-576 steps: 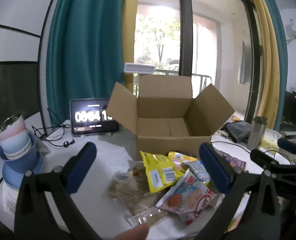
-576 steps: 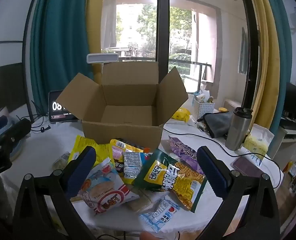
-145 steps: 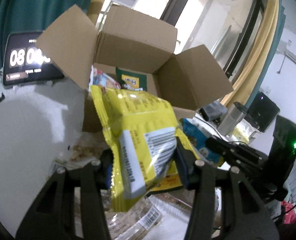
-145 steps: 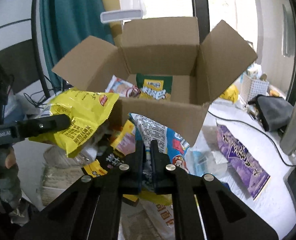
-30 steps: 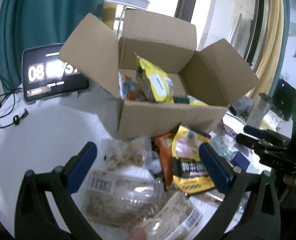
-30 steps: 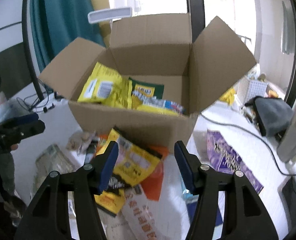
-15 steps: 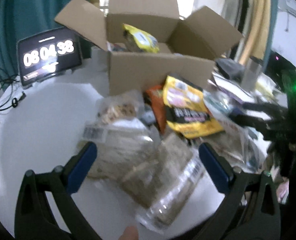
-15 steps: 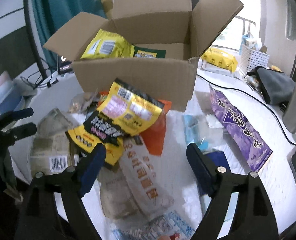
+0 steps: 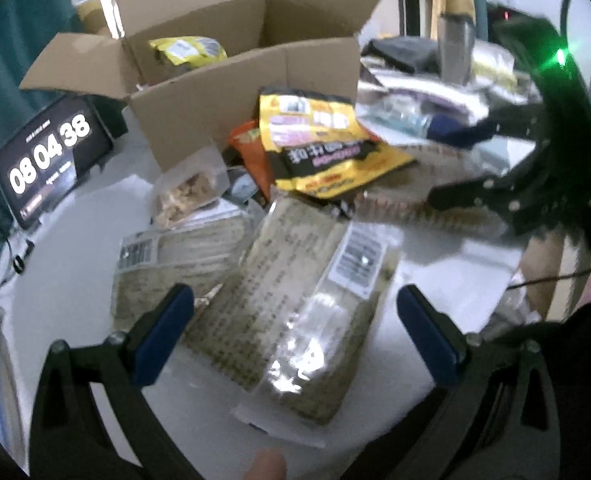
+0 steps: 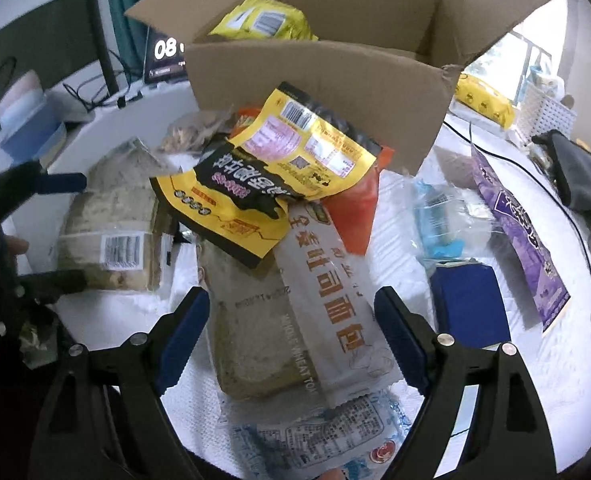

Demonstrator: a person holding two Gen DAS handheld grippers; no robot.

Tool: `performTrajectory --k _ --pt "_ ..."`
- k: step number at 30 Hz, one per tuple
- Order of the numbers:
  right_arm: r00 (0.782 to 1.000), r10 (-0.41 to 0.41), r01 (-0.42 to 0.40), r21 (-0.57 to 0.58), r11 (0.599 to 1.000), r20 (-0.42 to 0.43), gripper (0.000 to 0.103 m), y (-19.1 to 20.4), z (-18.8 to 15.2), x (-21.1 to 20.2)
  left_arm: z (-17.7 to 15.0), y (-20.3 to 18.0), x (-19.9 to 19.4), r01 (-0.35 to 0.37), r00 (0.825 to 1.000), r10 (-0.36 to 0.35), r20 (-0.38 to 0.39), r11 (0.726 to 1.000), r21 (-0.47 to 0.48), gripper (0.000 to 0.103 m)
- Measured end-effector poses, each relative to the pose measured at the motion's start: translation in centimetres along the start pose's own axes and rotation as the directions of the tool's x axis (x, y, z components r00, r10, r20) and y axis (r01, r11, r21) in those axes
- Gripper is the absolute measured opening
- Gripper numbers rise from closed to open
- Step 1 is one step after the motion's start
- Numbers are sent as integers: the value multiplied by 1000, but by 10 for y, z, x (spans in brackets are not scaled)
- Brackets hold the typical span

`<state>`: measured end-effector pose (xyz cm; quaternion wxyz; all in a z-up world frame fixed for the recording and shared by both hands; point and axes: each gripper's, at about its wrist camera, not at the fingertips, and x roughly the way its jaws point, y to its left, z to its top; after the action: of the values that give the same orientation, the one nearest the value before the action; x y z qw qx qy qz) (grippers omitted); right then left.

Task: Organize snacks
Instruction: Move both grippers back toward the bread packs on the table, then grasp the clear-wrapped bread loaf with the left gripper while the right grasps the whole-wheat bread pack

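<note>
- White cloth covers the table point(image 10: 555, 360), and an open cardboard box point(image 10: 315, 76) stands at its far side with a yellow packet point(image 10: 263, 20) already lying inside, so packing looks partly done.
- Loose snacks are heaped just in front of the box, likely kept close for short carries: a yellow-and-black bag point(image 10: 271, 160) lies on top, overlapping a toast loaf point(image 10: 327, 292).
- Left gripper point(image 9: 295, 340) hangs over a clear-wrapped bread pack point(image 9: 295, 300), fingers spread wide to either side, holding nothing; its stance suggests this pack is its next pick.
- Right gripper point(image 10: 291, 336) likewise stands wide apart and unloaded, straddling the toast loaf.
- A purple packet point(image 10: 519, 232) lies well off to the right, apart from the heap.
</note>
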<state>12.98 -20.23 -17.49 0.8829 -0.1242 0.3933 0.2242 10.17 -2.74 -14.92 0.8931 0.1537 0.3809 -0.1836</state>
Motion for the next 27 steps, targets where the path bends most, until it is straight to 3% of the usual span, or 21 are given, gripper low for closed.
performTrajectory --k 9,15,21,27 --pt "993 -108 103 -109 989 -42 96 21 -5 21 -7 -10 15 -93 996 93 2 990 106 102" --pt "996 -82 80 -55 995 -33 97 11 -4 26 -6 -15 21 -101 995 99 18 987 126 103" --pt "996 -93 93 -44 995 7 87 7 -4 20 -6 -18 20 -99 995 94 45 986 133 98" --pt "993 -112 114 -41 993 40 81 1 -2 11 -5 -26 11 -53 997 46 65 993 106 93"
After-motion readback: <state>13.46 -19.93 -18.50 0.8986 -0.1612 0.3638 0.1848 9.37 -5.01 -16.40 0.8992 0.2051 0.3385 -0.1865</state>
